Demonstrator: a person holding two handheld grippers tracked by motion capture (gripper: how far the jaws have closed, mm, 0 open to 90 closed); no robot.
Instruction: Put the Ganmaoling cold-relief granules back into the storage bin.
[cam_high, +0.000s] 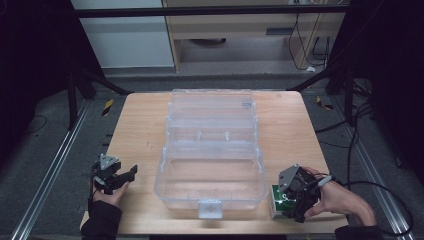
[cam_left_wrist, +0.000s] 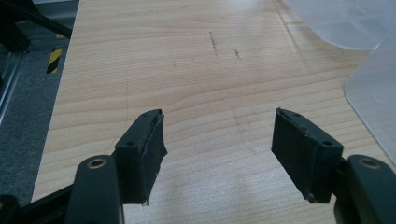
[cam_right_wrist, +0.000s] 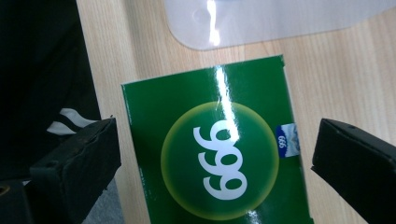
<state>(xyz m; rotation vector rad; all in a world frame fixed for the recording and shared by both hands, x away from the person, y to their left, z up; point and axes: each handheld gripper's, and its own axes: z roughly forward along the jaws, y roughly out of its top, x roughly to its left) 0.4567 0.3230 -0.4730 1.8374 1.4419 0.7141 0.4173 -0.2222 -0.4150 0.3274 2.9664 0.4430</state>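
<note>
white "999" on green box (cam_right_wrist: 219, 161)

table (cam_high: 140, 125): light wood | on it: clear case (cam_high: 210, 165); green box (cam_right_wrist: 210, 154), probably cardboard

The high view looks forward and down over the clear box (cam_high: 210, 165). Both gripper views sit close above the table (cam_left_wrist: 187, 70), each catching the box's edge (cam_right_wrist: 280, 18).
</note>
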